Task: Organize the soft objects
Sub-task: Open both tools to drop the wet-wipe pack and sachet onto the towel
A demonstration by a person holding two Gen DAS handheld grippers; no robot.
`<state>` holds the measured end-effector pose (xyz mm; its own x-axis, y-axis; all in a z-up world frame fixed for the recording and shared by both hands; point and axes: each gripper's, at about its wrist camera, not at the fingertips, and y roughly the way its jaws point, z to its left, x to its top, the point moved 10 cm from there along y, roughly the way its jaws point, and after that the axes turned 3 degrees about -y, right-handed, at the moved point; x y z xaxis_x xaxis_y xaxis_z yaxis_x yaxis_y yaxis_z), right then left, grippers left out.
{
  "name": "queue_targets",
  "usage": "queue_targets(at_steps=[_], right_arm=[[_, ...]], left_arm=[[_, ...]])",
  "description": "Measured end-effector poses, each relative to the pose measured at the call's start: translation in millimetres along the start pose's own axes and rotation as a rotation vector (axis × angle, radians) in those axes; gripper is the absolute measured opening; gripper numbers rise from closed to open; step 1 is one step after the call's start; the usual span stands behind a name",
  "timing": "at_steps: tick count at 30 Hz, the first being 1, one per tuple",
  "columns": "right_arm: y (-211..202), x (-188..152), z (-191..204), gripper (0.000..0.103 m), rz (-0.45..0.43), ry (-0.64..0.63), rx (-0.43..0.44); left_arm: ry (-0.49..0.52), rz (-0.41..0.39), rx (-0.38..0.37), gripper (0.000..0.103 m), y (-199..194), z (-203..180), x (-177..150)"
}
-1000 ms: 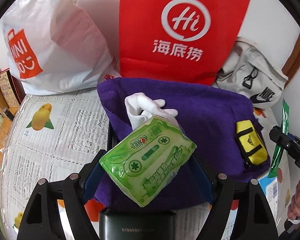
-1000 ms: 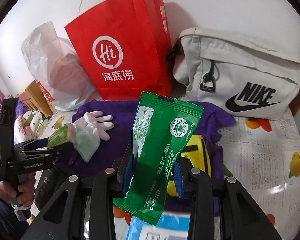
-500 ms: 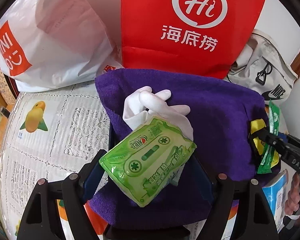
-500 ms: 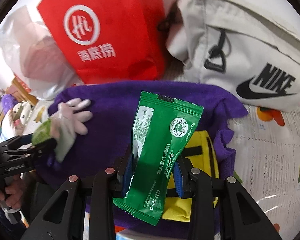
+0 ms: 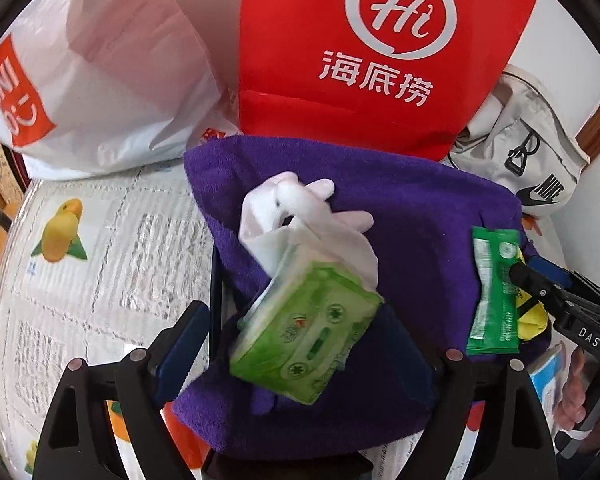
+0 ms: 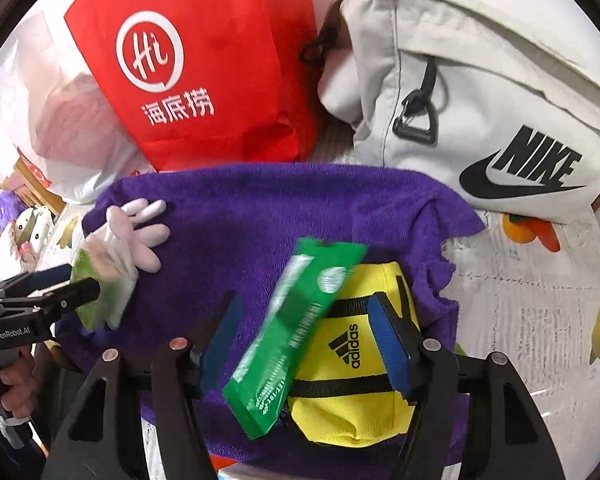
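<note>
From the left wrist we look forward and down, close over the folded purple towel (image 5: 412, 216) toward the red paper bag (image 5: 380, 52). From the right wrist we face the same towel (image 6: 284, 208) and bag (image 6: 204, 64) from farther right; each view catches the other gripper.

Place: a home, most likely a lived-in room.
Surface (image 5: 100, 248): it wore a household cloth printed with fruit and lace patterns.
Bags: a red paper shopping bag (image 5: 380, 52), a white plastic shop bag (image 5: 100, 80) and a pale sports bag (image 6: 480, 100) leaned against a plain white wall.
Toys: stuffed animals (image 6: 24, 232) sat at the left edge.
</note>
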<state>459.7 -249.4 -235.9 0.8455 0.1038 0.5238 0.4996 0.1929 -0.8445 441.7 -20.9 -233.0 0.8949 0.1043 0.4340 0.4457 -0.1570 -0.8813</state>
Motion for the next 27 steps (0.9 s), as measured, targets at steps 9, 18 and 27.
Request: queue_targets(at_steps=[9, 18, 27], right_arm=[[-45.4, -2.1, 3.4, 0.065, -0.114, 0.019, -0.001], [-111.0, -41.6, 28.3, 0.068, -0.197, 0.005, 0.011], [-168.2, -104.0, 53.1, 0.071, -0.208, 0.056, 0.079]], left_arm=[[-0.011, -0.026, 0.02, 0.087, -28.5, 10.1, -11.9], [-0.023, -0.119, -0.022, 0.087, -86.3, 18.2, -37.8], [-0.003, -0.148, 0.004, 0.087, -138.7, 25.3, -88.3]])
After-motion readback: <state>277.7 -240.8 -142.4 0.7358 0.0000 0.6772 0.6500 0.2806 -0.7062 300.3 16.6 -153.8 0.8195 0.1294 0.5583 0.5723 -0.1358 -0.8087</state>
